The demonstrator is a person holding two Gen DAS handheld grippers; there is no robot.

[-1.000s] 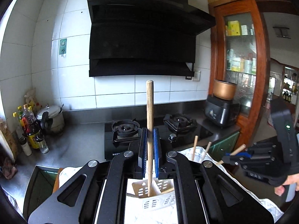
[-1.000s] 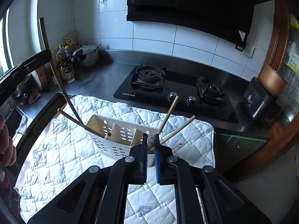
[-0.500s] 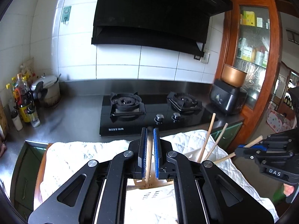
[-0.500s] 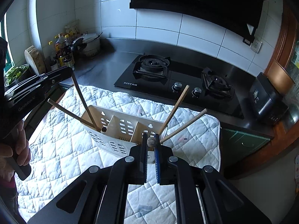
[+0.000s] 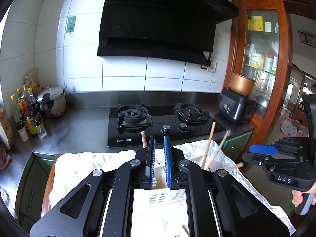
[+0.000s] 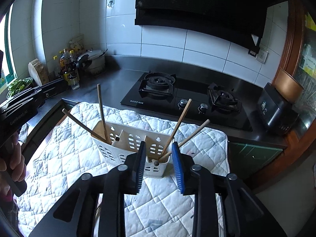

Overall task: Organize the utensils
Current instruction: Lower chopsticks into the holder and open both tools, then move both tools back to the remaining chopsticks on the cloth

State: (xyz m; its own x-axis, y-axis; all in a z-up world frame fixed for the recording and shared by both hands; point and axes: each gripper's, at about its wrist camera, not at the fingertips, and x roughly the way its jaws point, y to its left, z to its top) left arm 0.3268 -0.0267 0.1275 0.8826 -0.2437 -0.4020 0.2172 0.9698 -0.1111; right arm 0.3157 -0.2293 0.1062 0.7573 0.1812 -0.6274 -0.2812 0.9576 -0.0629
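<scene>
A cream plastic utensil holder [image 6: 126, 138] with three compartments stands on a quilted white mat [image 6: 65, 158]. Wooden chopsticks [image 6: 101, 110] lean in its left compartment, and more chopsticks [image 6: 178, 122] lean in its right one. My right gripper [image 6: 159, 148] is open just in front of the right compartment, holding nothing. My left gripper [image 5: 159, 144] is open above the holder [image 5: 160, 171], with a chopstick end [image 5: 143, 140] just left of its left finger. The right gripper also shows in the left wrist view [image 5: 262, 152].
A black gas hob [image 6: 177, 96] lies behind the mat. Bottles [image 6: 69, 69] and a pot [image 6: 92, 59] stand at the back left. A black rice cooker [image 6: 276, 106] stands at the right. A wooden cabinet [image 5: 262, 49] rises beyond it.
Both grippers have opened and let go of their chopsticks, which now stand in the holder. The left gripper lowered its chopstick into the holder first.
</scene>
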